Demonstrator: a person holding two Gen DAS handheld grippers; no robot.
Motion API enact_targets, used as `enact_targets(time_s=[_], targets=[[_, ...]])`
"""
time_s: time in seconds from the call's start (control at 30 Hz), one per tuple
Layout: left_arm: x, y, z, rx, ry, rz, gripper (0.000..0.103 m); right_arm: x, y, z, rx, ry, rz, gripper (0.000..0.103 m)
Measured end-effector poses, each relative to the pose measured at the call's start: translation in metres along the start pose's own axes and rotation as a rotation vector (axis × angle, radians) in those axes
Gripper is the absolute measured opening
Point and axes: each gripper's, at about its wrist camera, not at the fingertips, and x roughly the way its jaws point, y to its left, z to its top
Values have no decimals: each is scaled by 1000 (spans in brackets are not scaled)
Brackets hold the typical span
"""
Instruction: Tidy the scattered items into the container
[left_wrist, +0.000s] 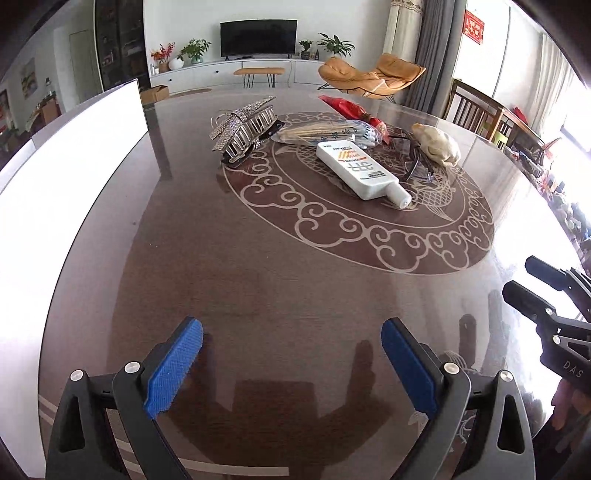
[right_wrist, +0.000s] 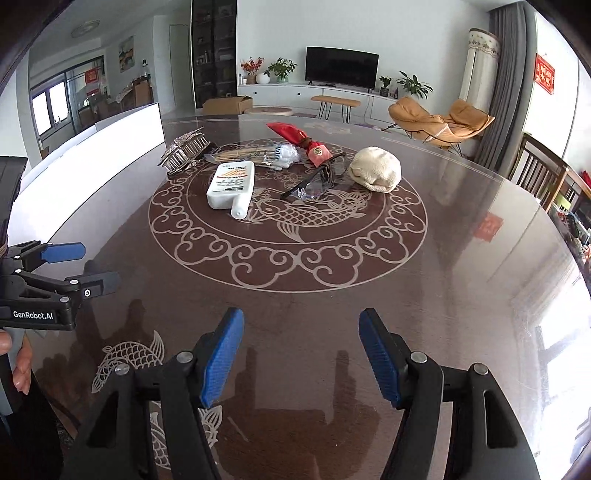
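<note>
Blue-padded fingers of the left gripper (left_wrist: 291, 363) stand spread wide over bare, glossy table (left_wrist: 258, 280), pinching nothing. Beside it the right gripper (right_wrist: 301, 356) is likewise spread and empty, hovering low over the near edge.

Take the fish medallion (right_wrist: 295, 218) inlaid in the tabletop as the landmark. All the scattered items lie on its far half, well apart from both grippers. Nearest, on the medallion's left part, is a white bottle (right_wrist: 231, 182) lying flat with its cap toward the grippers; it looks stiff, smooth and probably slippery, so I would take it across the flat body, not the narrow cap. Right of it lie clear safety glasses (right_wrist: 317, 181), light and scratch-prone; the dark temple arm seems the safest hold. Just beyond those, at the medallion's right, sits a cream knitted bundle (right_wrist: 376, 170), soft and easy to pinch anywhere. At the far left rim rests a rhinestone hair claw (right_wrist: 186, 153), rigid but bumpy, best gripped across its spine. Behind the bottle lies a clear bag of wooden-handled brushes (right_wrist: 255, 153), light and crinkly, and past it a red pouch (right_wrist: 295, 138).

Left of the medallion, along the table's edge, stands the white container (right_wrist: 96, 166); its inside cannot be seen.
</note>
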Motion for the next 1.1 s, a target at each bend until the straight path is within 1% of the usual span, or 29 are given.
enact_targets(time_s=[0.07,0.13,0.33,0.4,0.47,0.77,1.1], targets=[[4,9,3,-33,1,-7,99,10,5,4,1,12,3,66],[6,14,2,-49,-15,-13,99,17,8,5,-1,23,10,66],[6,11,-2,-20,-39,10,99,27,14,-1,4,39,15,66],[7,11,-2,-28,-43,-1,102,26,11,-2,22,32,14,66],[7,12,-1,-31,-42,-8,103,28,8,-1,40,44,17,66],[10,5,0,2,-23,38,103,30,8,0,40,46,14,67],[10,4,-1,15,-15,55,103,30,8,0,40,46,14,67]])
